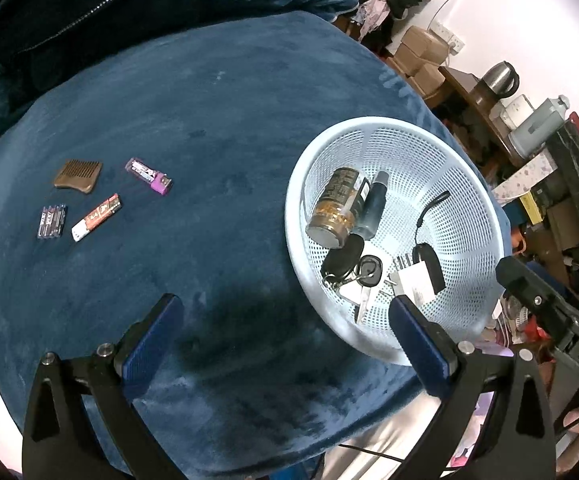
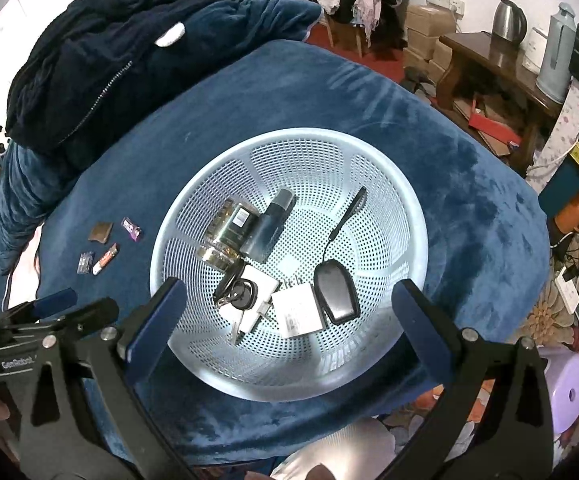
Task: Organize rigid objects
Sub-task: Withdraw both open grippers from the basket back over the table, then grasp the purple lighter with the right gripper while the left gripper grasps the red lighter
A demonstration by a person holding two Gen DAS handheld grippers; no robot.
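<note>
A pale blue perforated basket [image 1: 465,184] [image 2: 385,200] sits on the blue velvet table. Inside lie a tin can [image 1: 335,208] [image 2: 229,234], a dark bottle [image 1: 373,206] [image 2: 269,228], car keys [image 1: 353,268] [image 2: 241,294], a white card [image 2: 299,312] and a black fob with strap [image 1: 429,262] [image 2: 337,292]. On the table's left lie a wooden comb [image 1: 78,174] [image 2: 100,232], a purple lighter [image 1: 148,175] [image 2: 131,229], a red-white lighter [image 1: 96,217] [image 2: 105,258] and a battery pack [image 1: 52,221] [image 2: 85,262]. My left gripper [image 1: 285,308] is open and empty over the cloth. My right gripper [image 2: 289,292] is open and empty above the basket.
A dark zip jacket [image 2: 89,60] lies at the table's far side. A wooden side table [image 2: 501,60] with kettle [image 2: 509,20] and flask [image 2: 555,56] stands right, beside cardboard boxes [image 2: 425,28]. A purple stool [image 2: 565,388] sits low right.
</note>
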